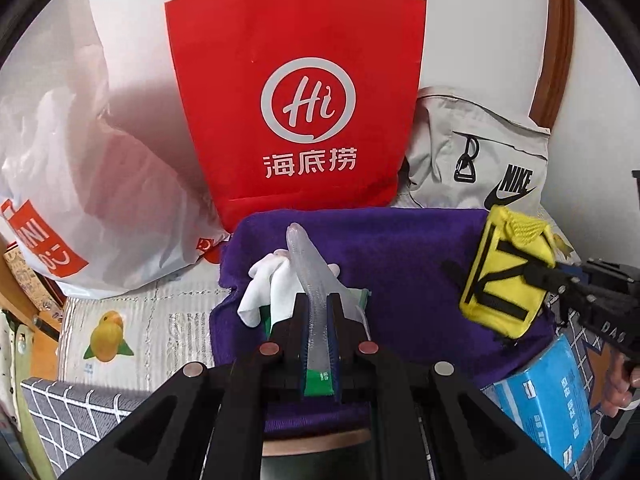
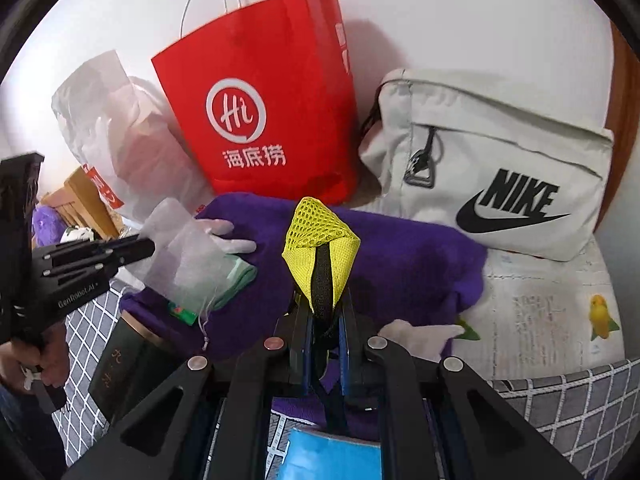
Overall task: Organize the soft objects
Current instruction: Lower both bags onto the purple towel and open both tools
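NIKE bag (image 2: 500, 160), Hi-logo bag (image 1: 296, 100)

Red paper bag (image 1: 296, 92), purple towel (image 1: 400, 248), yellow pouch (image 1: 504, 272) with black straps

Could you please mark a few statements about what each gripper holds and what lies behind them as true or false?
1. The left gripper is shut on a translucent pouch. True.
2. The right gripper holds a blue box. False: it grips the yellow mesh pouch.
3. The red paper bag stands upright against the wall. True.
4. The Nike bag is black. False: it is light grey with black lettering.
5. A purple towel lies beneath both grippers. True.
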The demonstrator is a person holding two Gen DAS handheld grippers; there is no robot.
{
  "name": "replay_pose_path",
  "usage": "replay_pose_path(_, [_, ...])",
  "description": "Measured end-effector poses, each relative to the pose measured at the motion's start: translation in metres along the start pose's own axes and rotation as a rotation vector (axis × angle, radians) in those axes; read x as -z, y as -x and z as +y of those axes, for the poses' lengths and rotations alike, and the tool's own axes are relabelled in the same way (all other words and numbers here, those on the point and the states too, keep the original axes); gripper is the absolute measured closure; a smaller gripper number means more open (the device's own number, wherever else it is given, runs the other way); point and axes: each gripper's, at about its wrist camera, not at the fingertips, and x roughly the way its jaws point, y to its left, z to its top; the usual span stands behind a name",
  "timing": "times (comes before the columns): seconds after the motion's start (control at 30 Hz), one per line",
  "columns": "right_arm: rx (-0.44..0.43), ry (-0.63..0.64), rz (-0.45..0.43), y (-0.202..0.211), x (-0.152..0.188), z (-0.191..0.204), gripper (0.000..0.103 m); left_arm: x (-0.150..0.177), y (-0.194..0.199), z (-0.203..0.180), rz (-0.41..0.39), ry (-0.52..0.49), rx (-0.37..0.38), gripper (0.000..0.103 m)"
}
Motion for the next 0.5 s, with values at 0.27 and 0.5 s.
replay_pose_path(0.27, [0.011, -0.010, 0.103, -0.030, 0.007, -0.008, 0.092, -0.007, -0.008, -0.007, 0.003, -0.003, 0.049, 0.094])
replay_pose_path(0.5, [0.072, -0.006, 0.131, -0.036, 0.004, -0.016, 0.090, -0.007, -0.020, -0.016, 0.024, -0.035, 0.036, 0.094])
